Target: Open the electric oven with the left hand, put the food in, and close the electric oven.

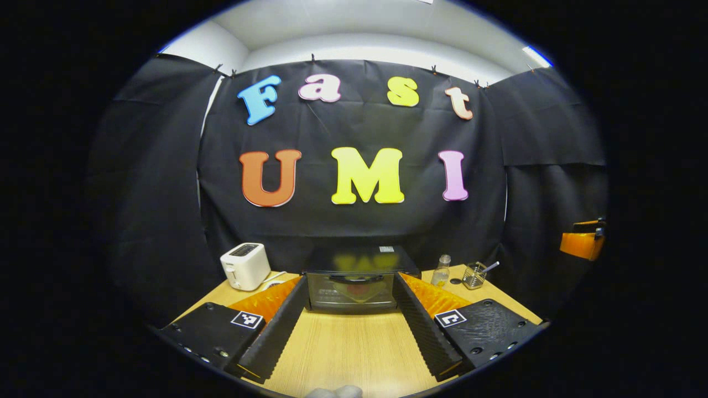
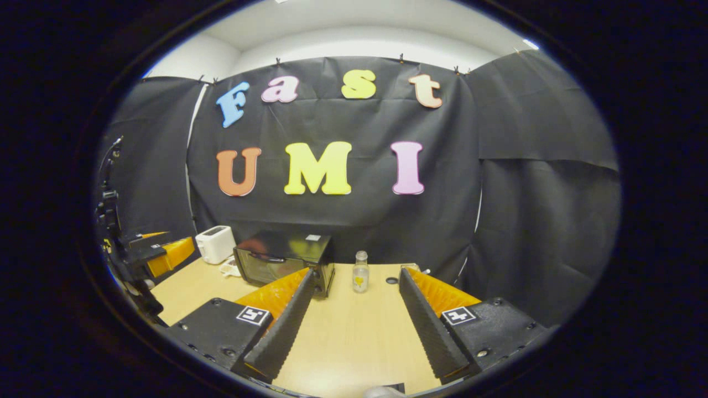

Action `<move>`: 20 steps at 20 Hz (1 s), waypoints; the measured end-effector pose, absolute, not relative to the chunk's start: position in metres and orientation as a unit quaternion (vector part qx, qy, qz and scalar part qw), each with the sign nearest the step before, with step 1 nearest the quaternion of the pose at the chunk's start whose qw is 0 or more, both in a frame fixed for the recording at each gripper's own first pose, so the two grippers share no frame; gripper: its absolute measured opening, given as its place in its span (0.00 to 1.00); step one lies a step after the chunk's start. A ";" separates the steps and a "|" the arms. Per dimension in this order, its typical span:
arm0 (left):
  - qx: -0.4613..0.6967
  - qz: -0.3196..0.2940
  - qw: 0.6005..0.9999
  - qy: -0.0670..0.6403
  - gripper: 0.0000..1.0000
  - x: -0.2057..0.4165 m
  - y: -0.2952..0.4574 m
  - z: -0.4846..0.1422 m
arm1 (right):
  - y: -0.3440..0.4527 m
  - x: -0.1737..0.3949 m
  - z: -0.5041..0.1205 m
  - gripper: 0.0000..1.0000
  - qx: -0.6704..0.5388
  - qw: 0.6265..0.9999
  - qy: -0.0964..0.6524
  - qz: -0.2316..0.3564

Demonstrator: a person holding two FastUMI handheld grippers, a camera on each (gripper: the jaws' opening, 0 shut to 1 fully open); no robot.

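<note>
While both claws hover level above the table [image 1: 343, 348], gaping wide and empty, the left claw [image 1: 351, 309] faces the closed oven [image 1: 352, 284].

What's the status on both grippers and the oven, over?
Left gripper open, lined up on oven. Right gripper open, empty, facing bottle. Oven door shut; table between is bare.

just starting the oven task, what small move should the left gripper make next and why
Probably ease the left gripper straight forward toward the oven door handle. The door looks closed, the gripper is open and holds nothing, and the oven sits centred between its fingers across bare table. The right gripper is also open and aimed nearer the small bottle, so it can wait.
</note>
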State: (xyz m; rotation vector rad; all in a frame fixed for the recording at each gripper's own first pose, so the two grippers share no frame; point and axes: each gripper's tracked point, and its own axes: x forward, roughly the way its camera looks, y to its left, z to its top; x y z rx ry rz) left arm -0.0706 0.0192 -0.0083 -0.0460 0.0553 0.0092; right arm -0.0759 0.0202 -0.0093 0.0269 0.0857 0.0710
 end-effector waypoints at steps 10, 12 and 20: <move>0.005 0.061 0.998 0.022 0.96 -0.210 0.001 0.006 | -0.014 -0.170 0.012 0.96 0.002 0.997 -0.030 0.065; -0.001 0.056 0.998 0.023 0.96 -0.224 -0.009 0.010 | -0.019 -0.182 0.009 0.96 0.009 0.998 -0.029 0.061; -0.003 0.042 0.999 0.010 0.97 -0.230 -0.004 0.031 | -0.011 -0.198 0.018 0.96 0.027 0.998 -0.033 0.053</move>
